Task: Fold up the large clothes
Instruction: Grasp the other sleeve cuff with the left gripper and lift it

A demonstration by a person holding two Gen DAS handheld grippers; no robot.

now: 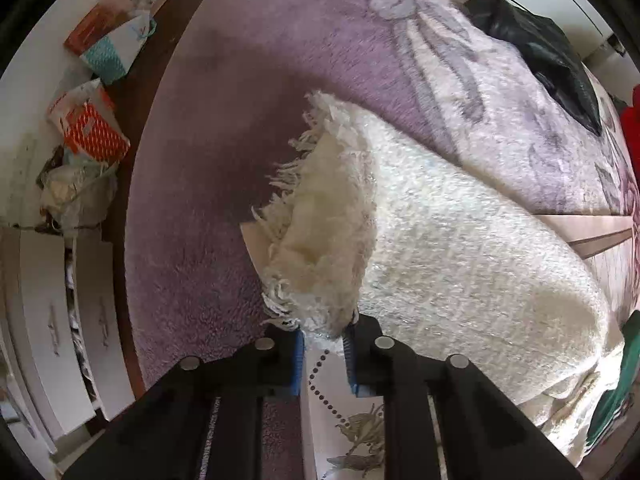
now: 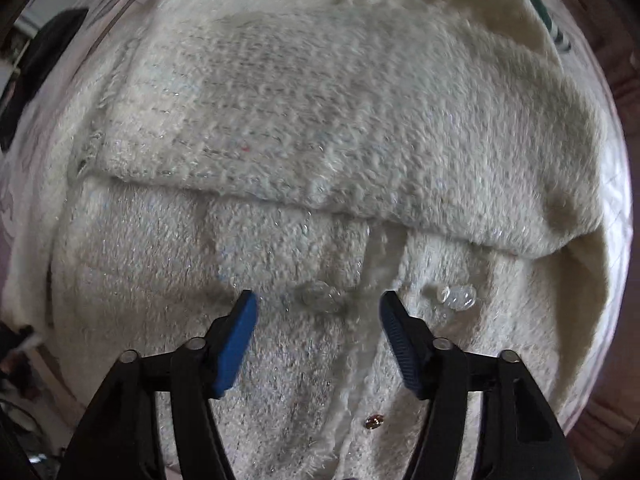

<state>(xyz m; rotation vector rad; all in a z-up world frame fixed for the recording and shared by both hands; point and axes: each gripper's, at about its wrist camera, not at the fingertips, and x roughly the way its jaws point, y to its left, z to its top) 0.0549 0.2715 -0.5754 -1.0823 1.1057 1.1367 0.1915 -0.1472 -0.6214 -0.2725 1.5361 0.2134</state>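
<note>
One cream knit garment (image 1: 460, 248), fuzzy with glinting thread, lies on a bed under a lilac floral blanket (image 1: 248, 80). Left gripper (image 1: 325, 346): jaws clamped on the garment's fringed edge (image 1: 320, 216), which stands lifted above the blanket. Right gripper (image 2: 318, 304): jaws apart, poised over the garment's front, where a folded panel (image 2: 320, 128) overlaps and clear buttons (image 2: 456, 297) show. Black clothing (image 1: 548, 52) lies at the bed's far side.

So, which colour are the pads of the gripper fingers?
Blue pads, clearest in the right wrist view.

The green garment (image 1: 612, 384) is cut off by the frame's edge.
</note>
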